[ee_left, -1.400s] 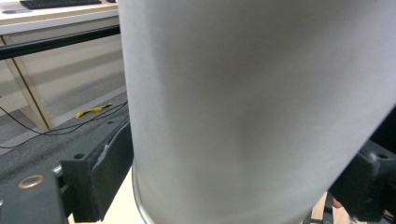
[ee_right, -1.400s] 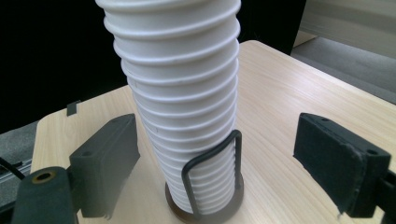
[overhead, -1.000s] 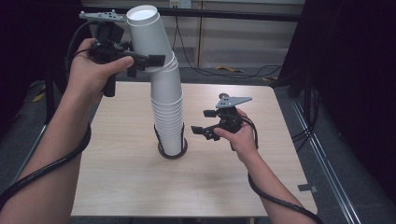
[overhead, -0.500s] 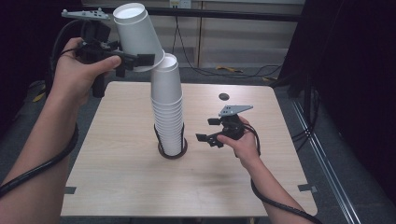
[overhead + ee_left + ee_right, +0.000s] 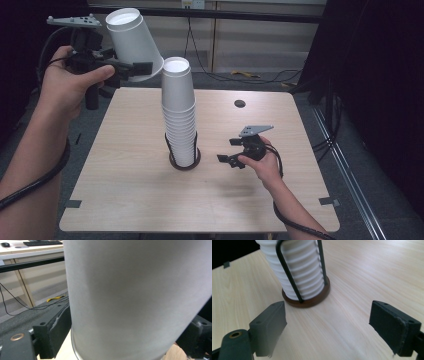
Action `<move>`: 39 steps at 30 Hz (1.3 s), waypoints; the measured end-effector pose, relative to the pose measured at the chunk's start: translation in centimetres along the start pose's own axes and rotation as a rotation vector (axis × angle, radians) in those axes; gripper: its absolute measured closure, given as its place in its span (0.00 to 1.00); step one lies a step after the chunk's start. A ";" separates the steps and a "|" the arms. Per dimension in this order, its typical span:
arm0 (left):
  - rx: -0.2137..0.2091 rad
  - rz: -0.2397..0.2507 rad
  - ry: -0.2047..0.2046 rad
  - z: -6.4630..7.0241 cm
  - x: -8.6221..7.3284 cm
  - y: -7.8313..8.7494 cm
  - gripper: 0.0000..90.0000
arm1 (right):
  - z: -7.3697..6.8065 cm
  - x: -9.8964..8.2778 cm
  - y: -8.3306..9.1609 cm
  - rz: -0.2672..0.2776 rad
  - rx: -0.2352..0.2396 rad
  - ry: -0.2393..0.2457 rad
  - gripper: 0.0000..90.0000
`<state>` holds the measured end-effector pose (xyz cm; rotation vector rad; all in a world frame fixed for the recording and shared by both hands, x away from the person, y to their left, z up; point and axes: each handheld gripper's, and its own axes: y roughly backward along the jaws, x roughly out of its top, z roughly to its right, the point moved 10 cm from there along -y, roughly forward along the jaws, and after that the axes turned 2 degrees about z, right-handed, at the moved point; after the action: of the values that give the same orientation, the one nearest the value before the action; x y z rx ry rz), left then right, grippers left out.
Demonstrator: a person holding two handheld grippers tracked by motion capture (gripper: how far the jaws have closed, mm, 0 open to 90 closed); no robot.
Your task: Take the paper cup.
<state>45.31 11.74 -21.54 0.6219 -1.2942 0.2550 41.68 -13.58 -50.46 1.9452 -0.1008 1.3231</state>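
Table [image 5: 125, 200]: a pale wood-grain top is seen beneath both grippers, with a small dark round spot near its far edge.

Cup stack [image 5: 179, 117]: a tall column of nested white paper cups is stood upside down, their ribbed rims layered one over another in the lower half. It is placed below and to the right of the left gripper, and just ahead of the right gripper's jaws.

Holder [image 5: 307, 301]: the stack is seated on a dark round base, from which thin black wire uprights are run up its sides.

Lifted cup [image 5: 134, 42]: a single white paper cup, plain and smooth-walled, is held tilted with its closed bottom up and its open rim slanted down toward the stack top, which it is just beside but apart from.

Left gripper [image 5: 131, 69]: the jaws are pinched on the lifted cup's wall near the rim, one pad on each side.

Right gripper [image 5: 229, 150]: the jaws are spread wide with nothing between them, held low over the table.
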 end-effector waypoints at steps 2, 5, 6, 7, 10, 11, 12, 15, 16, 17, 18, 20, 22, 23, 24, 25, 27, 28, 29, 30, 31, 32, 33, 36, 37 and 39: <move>0.001 -0.003 -0.001 0.0 -0.2 0.1 0.12 | 0.1 -0.3 0.0 -0.002 -0.001 -0.001 0.15; 0.005 -0.004 -0.003 -0.2 -0.7 0.7 0.12 | 0.3 -1.4 0.1 -0.013 -0.012 -0.006 0.15; 0.005 -0.001 0.000 -0.2 -0.9 0.8 0.12 | 0.5 -2.0 0.2 -0.019 -0.018 -0.004 0.15; 0.007 -0.005 0.002 -0.4 -1.4 1.2 0.12 | 0.6 -2.3 0.2 -0.025 -0.025 -0.002 0.15; 0.010 -0.006 0.005 -0.5 -2.0 1.7 0.12 | 0.9 -3.1 0.4 -0.040 -0.042 0.011 0.15; 0.010 -0.006 0.005 -0.5 -2.0 1.7 0.12 | 0.9 -3.1 0.4 -0.040 -0.042 0.011 0.15; 0.016 -0.006 0.009 -0.8 -2.6 2.0 0.12 | 1.0 -3.5 0.6 -0.043 -0.043 0.014 0.15; 0.018 -0.010 0.016 -0.9 -3.2 2.2 0.12 | 1.1 -3.8 0.7 -0.046 -0.049 0.012 0.15; 0.024 -0.026 0.013 -1.1 -4.0 2.4 0.12 | 1.1 -4.0 0.9 -0.049 -0.054 0.017 0.15; 0.024 -0.026 0.013 -1.1 -4.0 2.4 0.12 | 1.1 -4.0 0.9 -0.049 -0.054 0.017 0.15; 0.026 -0.031 0.019 -1.2 -4.7 2.6 0.12 | 1.1 -4.1 1.0 -0.050 -0.054 0.026 0.15; 0.029 -0.038 0.020 -1.2 -5.5 2.7 0.12 | 1.0 -4.1 1.2 -0.048 -0.056 0.027 0.15; 0.029 -0.050 0.021 -1.3 -6.3 2.8 0.12 | 0.9 -4.1 1.3 -0.048 -0.055 0.035 0.15; 0.029 -0.050 0.021 -1.3 -6.3 2.8 0.12 | 0.9 -4.1 1.3 -0.048 -0.055 0.035 0.15; 0.031 -0.055 0.027 -1.4 -7.0 2.8 0.12 | 0.7 -4.1 1.4 -0.049 -0.054 0.047 0.15; 0.031 -0.055 0.027 -1.4 -7.0 2.8 0.12 | 0.7 -4.1 1.4 -0.049 -0.054 0.047 0.15; 0.034 -0.063 0.034 -1.4 -7.9 2.8 0.13 | 0.5 -4.0 1.5 -0.056 -0.051 0.056 0.15; 0.037 -0.073 0.037 -1.5 -8.7 2.7 0.12 | 0.4 -3.9 1.5 -0.058 -0.051 0.064 0.15; 0.037 -0.073 0.037 -1.5 -8.7 2.7 0.13 | 0.4 -3.9 1.5 -0.058 -0.051 0.064 0.15; 0.040 -0.078 0.042 -1.6 -9.1 2.7 0.13 | 0.3 -3.8 1.6 -0.059 -0.051 0.067 0.15; 0.040 -0.083 0.041 -1.6 -9.6 2.6 0.13 | 0.3 -3.8 1.7 -0.061 -0.049 0.068 0.15; 0.041 -0.086 0.048 -1.5 -10.3 2.5 0.13 | 0.1 -3.6 1.8 -0.057 -0.046 0.073 0.15; 0.041 -0.086 0.048 -1.5 -10.3 2.5 0.13 | 0.1 -3.6 1.8 -0.057 -0.046 0.073 0.15; 0.041 -0.101 0.056 -1.5 -12.0 2.3 0.13 | -0.1 -3.3 2.2 -0.054 -0.046 0.081 0.15; 0.041 -0.101 0.056 -1.5 -12.0 2.3 0.13 | -0.1 -3.3 2.2 -0.054 -0.046 0.081 0.15; 0.038 -0.109 0.068 -1.5 -12.8 2.1 0.13 | -0.3 -3.2 2.3 -0.049 -0.041 0.081 0.15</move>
<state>41.94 16.40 -33.27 0.7082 -1.1884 0.2098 38.94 -16.09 -51.75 1.8463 -0.0403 1.3550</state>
